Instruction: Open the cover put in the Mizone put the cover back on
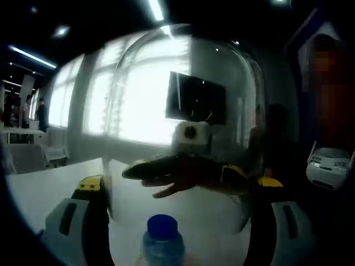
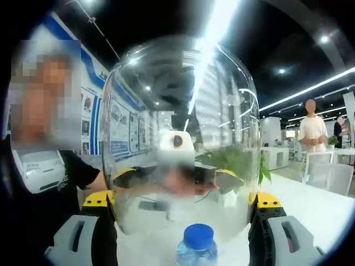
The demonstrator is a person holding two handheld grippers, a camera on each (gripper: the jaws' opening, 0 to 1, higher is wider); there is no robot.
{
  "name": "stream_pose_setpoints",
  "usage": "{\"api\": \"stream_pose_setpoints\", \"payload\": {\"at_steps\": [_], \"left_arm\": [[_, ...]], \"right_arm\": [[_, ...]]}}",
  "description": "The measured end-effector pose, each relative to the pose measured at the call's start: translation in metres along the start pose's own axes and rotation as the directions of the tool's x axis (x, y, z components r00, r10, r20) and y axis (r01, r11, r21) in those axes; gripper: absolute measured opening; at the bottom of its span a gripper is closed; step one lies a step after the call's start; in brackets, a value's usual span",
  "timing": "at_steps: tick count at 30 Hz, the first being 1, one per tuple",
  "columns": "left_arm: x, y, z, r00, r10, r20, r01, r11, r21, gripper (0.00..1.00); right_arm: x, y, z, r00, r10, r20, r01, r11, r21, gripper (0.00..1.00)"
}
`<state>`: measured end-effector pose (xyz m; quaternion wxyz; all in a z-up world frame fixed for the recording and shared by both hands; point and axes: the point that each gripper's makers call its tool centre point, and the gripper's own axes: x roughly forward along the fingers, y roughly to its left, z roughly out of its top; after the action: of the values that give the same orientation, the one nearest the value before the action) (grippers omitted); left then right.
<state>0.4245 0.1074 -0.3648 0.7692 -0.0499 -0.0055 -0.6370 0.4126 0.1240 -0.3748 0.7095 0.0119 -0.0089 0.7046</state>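
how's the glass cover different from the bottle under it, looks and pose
The glass cover is a tall, clear dome, while the bottle is far smaller, with a blue cap. The cover sits between both grippers' jaws, left gripper and right gripper pressing its sides; the bottle stands free below, untouched. The cover appears raised with its open rim above the bottle's cap, and the bottle stays upright. Both are see-through.

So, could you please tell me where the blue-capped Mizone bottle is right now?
The blue-capped Mizone bottle stands on the white table, low in both gripper views, between each view's own jaws, with the clear glass dome cover held between both grippers just behind it.
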Motion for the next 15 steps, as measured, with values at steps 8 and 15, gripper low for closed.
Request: {"api": "stream_pose_setpoints", "payload": {"at_steps": [8, 15], "left_arm": [[0.0, 0.012, -0.042, 1.0, 0.004, -0.012, -0.005, 0.999, -0.048, 0.87], [-0.003, 0.021, -0.069, 1.0, 0.012, -0.027, -0.014, 0.997, -0.076, 0.87]], "right_arm": [[-0.004, -0.011, -0.043, 1.0, 0.005, -0.023, -0.004, 0.999, 0.047, 0.91], [-0.001, -0.017, -0.068, 1.0, 0.009, -0.013, -0.008, 0.997, 0.078, 0.91]]}}
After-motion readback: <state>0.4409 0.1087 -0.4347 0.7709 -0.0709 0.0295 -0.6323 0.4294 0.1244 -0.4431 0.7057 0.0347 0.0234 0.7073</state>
